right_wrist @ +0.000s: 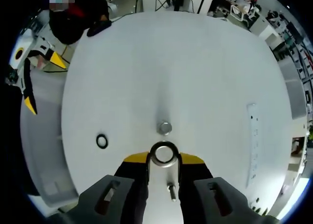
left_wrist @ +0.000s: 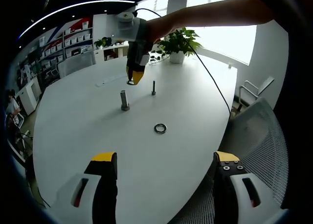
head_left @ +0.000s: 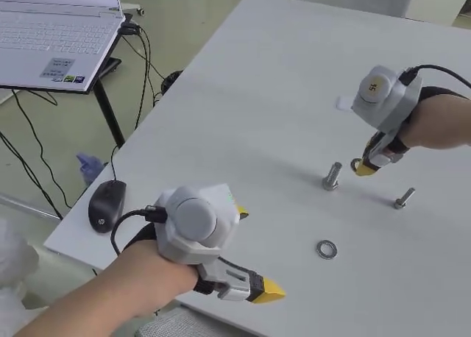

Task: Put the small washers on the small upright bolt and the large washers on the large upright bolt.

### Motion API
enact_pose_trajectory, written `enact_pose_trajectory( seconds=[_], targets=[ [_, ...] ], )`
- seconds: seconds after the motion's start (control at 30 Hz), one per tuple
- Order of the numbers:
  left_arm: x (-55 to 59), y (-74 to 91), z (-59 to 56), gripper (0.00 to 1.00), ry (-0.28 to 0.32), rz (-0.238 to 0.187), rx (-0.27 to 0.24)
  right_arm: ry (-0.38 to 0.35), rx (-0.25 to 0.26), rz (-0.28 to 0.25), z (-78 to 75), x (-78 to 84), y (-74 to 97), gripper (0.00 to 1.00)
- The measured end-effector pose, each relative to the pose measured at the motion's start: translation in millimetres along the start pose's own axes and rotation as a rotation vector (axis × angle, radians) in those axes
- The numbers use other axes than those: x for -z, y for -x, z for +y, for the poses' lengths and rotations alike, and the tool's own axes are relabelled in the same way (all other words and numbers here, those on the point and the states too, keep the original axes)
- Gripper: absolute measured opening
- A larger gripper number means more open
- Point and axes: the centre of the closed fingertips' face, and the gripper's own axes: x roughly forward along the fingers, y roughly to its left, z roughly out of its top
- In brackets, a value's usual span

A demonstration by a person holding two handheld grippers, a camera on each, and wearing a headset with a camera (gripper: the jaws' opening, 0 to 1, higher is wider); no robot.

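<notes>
Pinching a large washer [right_wrist: 164, 146] in the right tool [right_wrist: 164, 158], large bolt [right_wrist: 164, 128] just ahead: centre hole over tip, lower level. Holding left tool [left_wrist: 165, 158] splayed wide.

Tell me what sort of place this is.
Probably an office or lab: a big white table, a laptop beside it, and stocked shelves and a potted plant beyond.

bright, even daylight fills all three views. in the left gripper view the windows [left_wrist: 230, 38] blow out to white glare and the ceiling light strip [left_wrist: 88, 6] bows with the fisheye bend. the white table [head_left: 280, 94] carries only faint, soft shadows beside the large upright bolt [head_left: 332, 176]. the held washer [right_wrist: 164, 153] catches a pale sheen.
</notes>
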Motion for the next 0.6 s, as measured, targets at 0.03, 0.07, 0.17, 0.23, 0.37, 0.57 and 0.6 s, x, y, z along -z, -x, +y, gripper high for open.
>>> enact_pose_trajectory(
  seconds=[0.03, 0.07, 0.17, 0.23, 0.37, 0.57, 0.6],
  targets=[
    [0.0, 0.3, -0.4, 0.8, -0.002, 0.001, 0.001, 0.003, 0.0, 0.002, -0.1, -1.8, -0.8, 0.22],
    [0.0, 0.5, -0.6, 0.8, -0.003, 0.001, 0.001, 0.005, -0.001, 0.002, 0.0, -3.0, -1.5, 0.22],
    [1.8, 0.7, -1.0, 0.8, -0.003, 0.004, 0.001, 0.009, -0.003, 0.003, -0.4, -7.1, -4.3, 0.22],
    [2.4, 1.2, -1.4, 0.8, -0.002, 0.003, 0.001, 0.011, -0.008, 0.001, 0.0, -10.2, -6.5, 0.22],
    [3.5, 2.1, -1.7, 0.8, 0.0, 0.003, 0.0, 0.013, -0.009, 0.001, 1.1, -15.5, -12.1, 0.22],
    [4.8, 3.3, -1.2, 0.8, 0.004, 0.004, -0.001, 0.024, -0.008, 0.0, 2.7, -23.0, -17.0, 0.22],
    [5.0, 3.4, -1.0, 0.8, 0.004, 0.005, -0.001, 0.026, -0.006, 0.002, 2.1, -23.2, -17.8, 0.22]
  ],
)
